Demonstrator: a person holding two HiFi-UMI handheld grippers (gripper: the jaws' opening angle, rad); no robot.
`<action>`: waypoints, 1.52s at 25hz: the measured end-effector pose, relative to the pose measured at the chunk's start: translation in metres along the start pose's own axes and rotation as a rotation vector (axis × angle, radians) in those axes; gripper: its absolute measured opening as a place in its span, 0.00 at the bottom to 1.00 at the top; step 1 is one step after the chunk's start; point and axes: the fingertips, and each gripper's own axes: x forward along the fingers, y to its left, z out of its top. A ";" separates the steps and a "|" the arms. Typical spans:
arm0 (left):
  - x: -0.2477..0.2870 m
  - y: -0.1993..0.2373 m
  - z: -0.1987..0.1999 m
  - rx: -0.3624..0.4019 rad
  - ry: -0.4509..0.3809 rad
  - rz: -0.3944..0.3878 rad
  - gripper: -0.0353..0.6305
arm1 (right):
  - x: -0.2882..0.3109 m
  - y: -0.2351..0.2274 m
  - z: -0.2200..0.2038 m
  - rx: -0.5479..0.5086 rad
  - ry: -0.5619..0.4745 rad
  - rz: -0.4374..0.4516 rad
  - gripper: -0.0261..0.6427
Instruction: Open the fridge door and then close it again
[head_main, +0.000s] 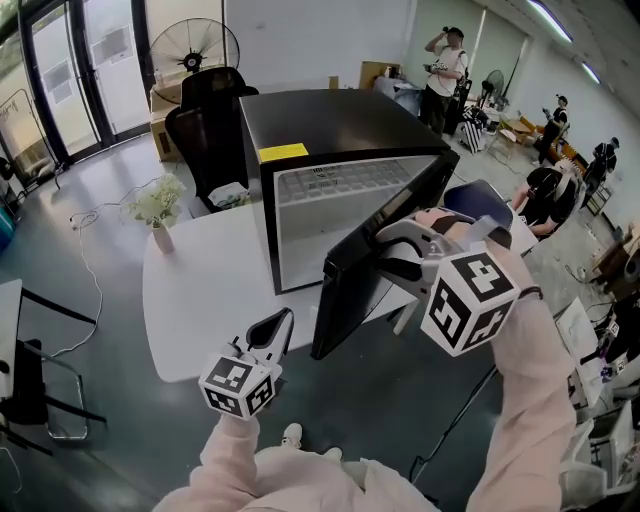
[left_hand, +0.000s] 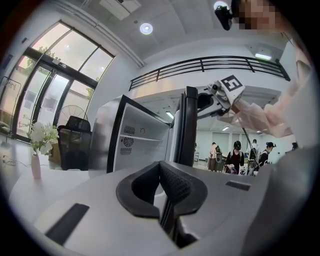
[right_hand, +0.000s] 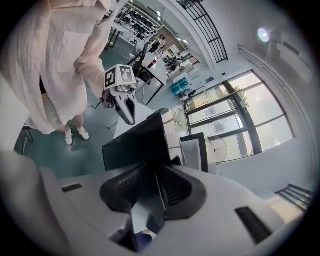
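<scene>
Looking down from the head view, I have the black mini fridge (head_main: 330, 125) on the white table (head_main: 205, 290) at centre frame. Its door (head_main: 355, 290) is swung well out toward the lower middle of the picture, showing a pale, ribbed interior. The relation that matters is this: the door runs as a thin slab straight between the jaws of the right gripper (head_main: 392, 252), which grip it near its top. In the right gripper view the ridged black pads of that gripper (right_hand: 155, 172) sit on either side of the dark panel (right_hand: 135, 142), whose length leads away toward the upper middle of the frame. The cabinet lies toward the upper left of the head view, so I judge the door must swing that way to shut (I cannot tell whether it is at its full opening). The left gripper (head_main: 272, 330) hangs at lower left, apart from the door. Its jaws (left_hand: 162, 175) are pressed together on nothing, so the right hand is plainly the working one. The door looks rigid, flat and glossy, a slick surface for rubber pads. The cabinet top is smooth black too, with a yellow sticker (head_main: 283, 152).
</scene>
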 end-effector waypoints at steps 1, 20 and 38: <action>-0.001 0.002 -0.001 -0.001 0.002 0.003 0.07 | 0.003 -0.003 0.001 0.006 0.001 -0.007 0.19; -0.023 0.035 -0.001 0.016 0.012 0.038 0.07 | 0.066 -0.063 0.017 0.096 0.007 -0.062 0.19; -0.016 0.055 -0.003 0.004 0.014 0.040 0.07 | 0.094 -0.091 0.017 0.138 0.034 -0.108 0.19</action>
